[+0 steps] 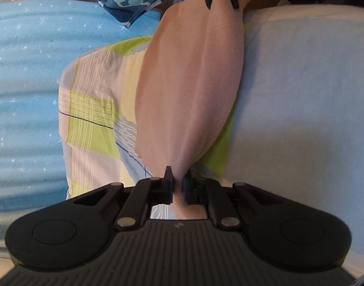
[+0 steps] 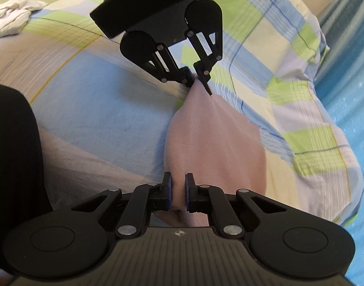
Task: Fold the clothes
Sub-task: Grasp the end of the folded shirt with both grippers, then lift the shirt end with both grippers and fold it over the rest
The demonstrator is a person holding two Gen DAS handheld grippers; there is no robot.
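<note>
Nearest, the right gripper (image 2: pixel 178 194) pinches one end of a soft, pale pink knit garment (image 2: pixel 215 140), its jaws nearly closed on the fabric. The cloth stretches taut, off the plaid blue-and-green bedsheet (image 2: pixel 301 47), to the left gripper (image 2: pixel 197 79), clamped on the far end. It looks light, limp and stretchy; corners and hems seem the best holds. No containers are visible.
</note>
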